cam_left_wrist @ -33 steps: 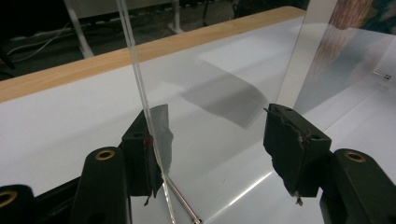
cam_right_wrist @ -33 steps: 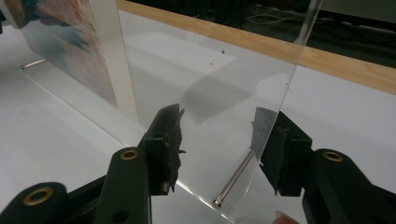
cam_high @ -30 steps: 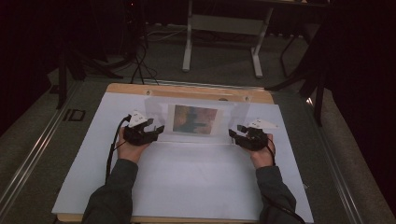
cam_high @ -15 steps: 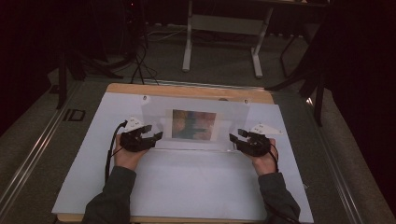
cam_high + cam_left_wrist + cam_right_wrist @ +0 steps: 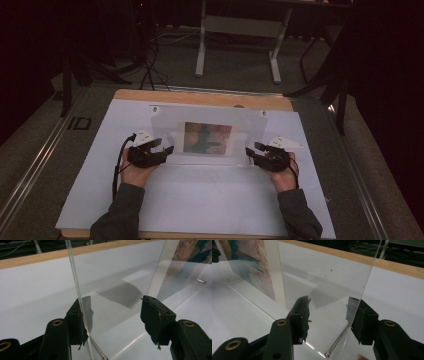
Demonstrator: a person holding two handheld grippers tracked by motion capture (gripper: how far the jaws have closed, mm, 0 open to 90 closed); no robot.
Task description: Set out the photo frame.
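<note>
I have a clear acrylic photo frame [image 5: 207, 134] standing upright on the white mat [image 5: 200, 200] that covers the desk [image 5: 200, 97], toward the far edge and about midway between the left and right edges. A colourful picture [image 5: 207, 137] sits in the middle of the panel, with bare clear margins to either side. My left claw [image 5: 167, 150] is at the frame's left end. In the left gripper view the jaws stand apart, and the left jaw pad [image 5: 76, 323] lies right against the double-layered edge of the panel [image 5: 112, 290] while the right one stands well clear, so nothing is clamped. My right claw [image 5: 251, 152] is at the frame's right end. In the right gripper view its jaws are also apart, straddling the panel's [image 5: 324, 285] lower corner, one pad [image 5: 300, 315] in front and the other seen through the plastic. I think the far pad is not pressing on the sheet, though the reflections make that hard to judge. A thin metal pin [image 5: 337, 342] runs along the base of the frame between the jaws. Both hands rest low on the mat, the sleeves coming in from the near edge.
</note>
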